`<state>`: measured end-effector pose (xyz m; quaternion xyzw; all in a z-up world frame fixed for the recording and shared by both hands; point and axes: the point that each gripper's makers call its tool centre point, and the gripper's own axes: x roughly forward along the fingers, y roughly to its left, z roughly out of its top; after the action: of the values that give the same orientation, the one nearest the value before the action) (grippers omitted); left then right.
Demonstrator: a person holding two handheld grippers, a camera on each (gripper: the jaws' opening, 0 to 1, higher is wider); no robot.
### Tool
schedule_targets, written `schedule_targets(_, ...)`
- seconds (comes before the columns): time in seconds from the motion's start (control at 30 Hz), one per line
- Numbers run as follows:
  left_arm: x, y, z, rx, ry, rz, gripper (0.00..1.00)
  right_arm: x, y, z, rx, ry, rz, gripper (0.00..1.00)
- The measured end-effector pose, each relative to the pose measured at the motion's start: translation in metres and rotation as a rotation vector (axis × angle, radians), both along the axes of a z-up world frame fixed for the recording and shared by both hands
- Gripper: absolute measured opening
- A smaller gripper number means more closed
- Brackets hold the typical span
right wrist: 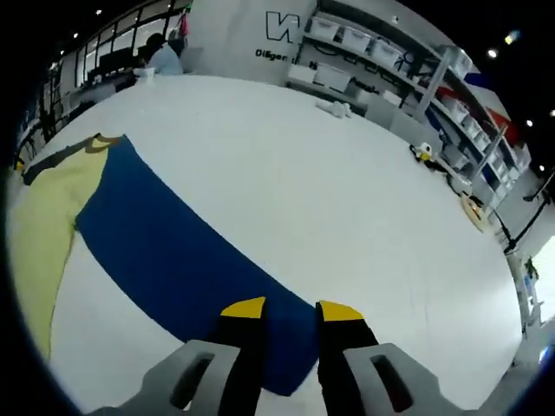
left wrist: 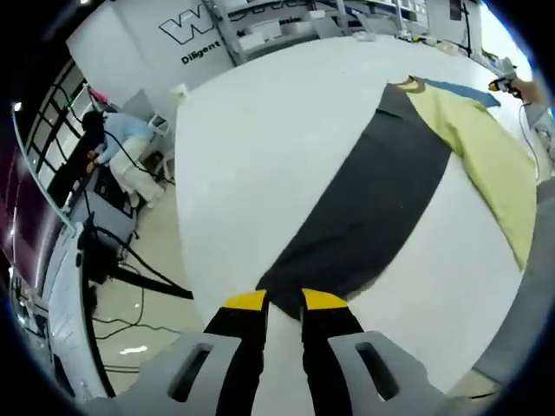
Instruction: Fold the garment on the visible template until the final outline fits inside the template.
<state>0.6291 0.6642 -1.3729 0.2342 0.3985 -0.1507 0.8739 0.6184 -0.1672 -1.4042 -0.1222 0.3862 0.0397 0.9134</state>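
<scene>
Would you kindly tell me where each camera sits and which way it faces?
Left gripper view: rides the left gripper, looking along its yellow-tipped jaws at the garment's dark grey panel on the white table.
Right gripper view: rides the right gripper, facing the garment's blue panel and shelving.
Shared: the pale yellow middle panel, the table.

— What does the garment (left wrist: pixel 408 173) look like on the white table (left wrist: pixel 260 156)?
— It lies flat and spread out: a pale yellow middle panel, a dark grey panel along one side and a blue panel (right wrist: pixel 191 260) along the other.
— And its collar?
— At the table's far end, away from both cameras.
</scene>
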Motion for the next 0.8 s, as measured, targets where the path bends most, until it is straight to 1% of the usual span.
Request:
schedule_targets(0.03, 0.006, -0.008, 0.004, -0.011, -0.015, -0.015, 0.17, 0.01, 0.015, -0.002, 0.03, -0.003, 0.048, 0.17)
schedule_targets(0.07, 0.013, -0.025, 0.006, -0.057, -0.018, -0.046, 0.17, 0.016, 0.024, -0.002, 0.03, -0.012, 0.079, 0.18)
schedule_targets(0.1, 0.018, -0.037, 0.006, -0.081, -0.018, -0.068, 0.18, 0.021, 0.035, -0.003, 0.037, -0.006, 0.116, 0.18)
schedule_targets(0.13, 0.025, -0.048, 0.007, -0.098, -0.028, -0.091, 0.19, 0.028, 0.053, -0.004, 0.065, -0.004, 0.154, 0.19)
schedule_targets(0.17, 0.032, -0.066, 0.007, -0.125, -0.031, -0.127, 0.19, 0.032, 0.061, -0.004, 0.072, -0.009, 0.171, 0.21)
schedule_targets(0.2, 0.037, -0.083, 0.004, -0.154, -0.018, -0.155, 0.19, 0.04, 0.076, -0.005, 0.069, -0.017, 0.217, 0.22)
schedule_targets(0.23, 0.045, -0.105, 0.001, -0.184, -0.01, -0.193, 0.19, 0.042, 0.08, -0.006, 0.074, -0.015, 0.228, 0.22)
schedule_targets(0.27, 0.052, -0.119, -0.001, -0.199, -0.009, -0.22, 0.2, 0.049, 0.098, -0.008, 0.112, -0.009, 0.259, 0.23)
schedule_targets(0.3, 0.057, -0.133, -0.003, -0.213, -0.006, -0.243, 0.21, 0.053, 0.108, -0.009, 0.113, -0.01, 0.28, 0.24)
schedule_targets(0.33, 0.066, -0.154, -0.007, -0.23, 0.0, -0.274, 0.21, 0.058, 0.117, -0.011, 0.1, -0.008, 0.316, 0.24)
schedule_targets(0.37, 0.074, -0.175, -0.009, -0.252, -0.002, -0.302, 0.2, 0.063, 0.13, -0.014, 0.106, 0.002, 0.346, 0.24)
schedule_targets(0.4, 0.079, -0.189, -0.012, -0.266, 0.005, -0.321, 0.2, 0.069, 0.144, -0.016, 0.128, 0.005, 0.36, 0.24)
schedule_targets(0.47, 0.088, -0.214, -0.019, -0.268, 0.022, -0.365, 0.21, 0.077, 0.161, -0.018, 0.134, 0.004, 0.398, 0.26)
schedule_targets(0.5, 0.093, -0.224, -0.022, -0.273, 0.025, -0.375, 0.21, 0.083, 0.17, -0.02, 0.132, 0.007, 0.407, 0.27)
schedule_targets(0.53, 0.1, -0.239, -0.025, -0.287, 0.03, -0.383, 0.21, 0.086, 0.176, -0.023, 0.142, 0.017, 0.411, 0.27)
schedule_targets(0.57, 0.104, -0.251, -0.029, -0.3, 0.041, -0.399, 0.21, 0.09, 0.187, -0.024, 0.151, 0.021, 0.433, 0.27)
schedule_targets(0.67, 0.117, -0.278, -0.04, -0.305, 0.069, -0.424, 0.24, 0.1, 0.204, -0.027, 0.143, 0.031, 0.463, 0.27)
schedule_targets(0.7, 0.121, -0.284, -0.042, -0.301, 0.078, -0.429, 0.24, 0.104, 0.21, -0.028, 0.129, 0.032, 0.477, 0.28)
schedule_targets(0.8, 0.129, -0.3, -0.044, -0.295, 0.084, -0.442, 0.23, 0.115, 0.222, -0.027, 0.139, 0.031, 0.482, 0.28)
